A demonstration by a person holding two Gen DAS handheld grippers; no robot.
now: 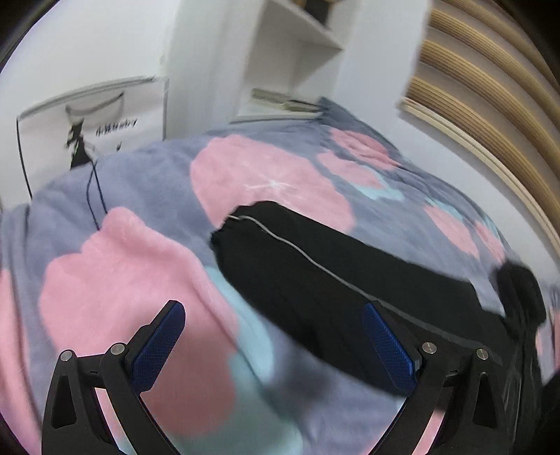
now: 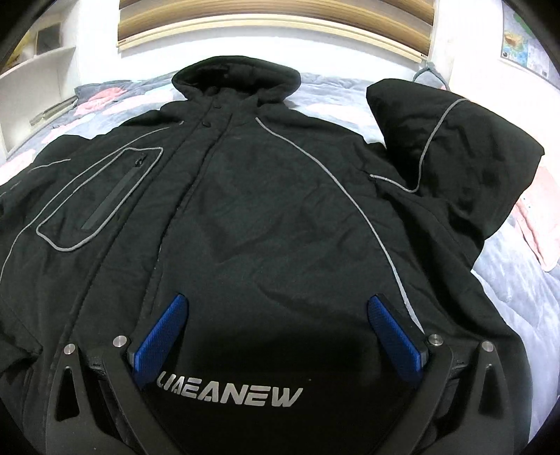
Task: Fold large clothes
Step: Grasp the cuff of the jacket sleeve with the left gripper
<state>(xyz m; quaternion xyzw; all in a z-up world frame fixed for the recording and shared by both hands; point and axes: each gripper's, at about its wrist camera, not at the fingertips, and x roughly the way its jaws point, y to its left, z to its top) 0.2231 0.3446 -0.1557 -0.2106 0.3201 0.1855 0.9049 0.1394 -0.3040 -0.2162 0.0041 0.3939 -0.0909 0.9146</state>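
Observation:
A large black hooded jacket point(image 2: 266, 210) with grey piping lies front up on the bed, hood toward the headboard. Its right sleeve point(image 2: 451, 147) is folded back into a bunched heap. My right gripper point(image 2: 276, 304) is open and empty, low over the jacket's lower front near the grey lettering. In the left wrist view, the jacket's other sleeve point(image 1: 315, 273) stretches out across the blanket. My left gripper point(image 1: 273, 315) is open and empty above the blanket, its right finger point(image 1: 388, 346) over the sleeve. That view is blurred.
A fluffy blanket point(image 1: 122, 280) with pink and light blue patches on grey covers the bed. A wooden slatted headboard point(image 2: 276, 21) is behind the hood. White shelves point(image 1: 290, 56) and a white bag with a black cord point(image 1: 94, 119) stand past the bed's edge.

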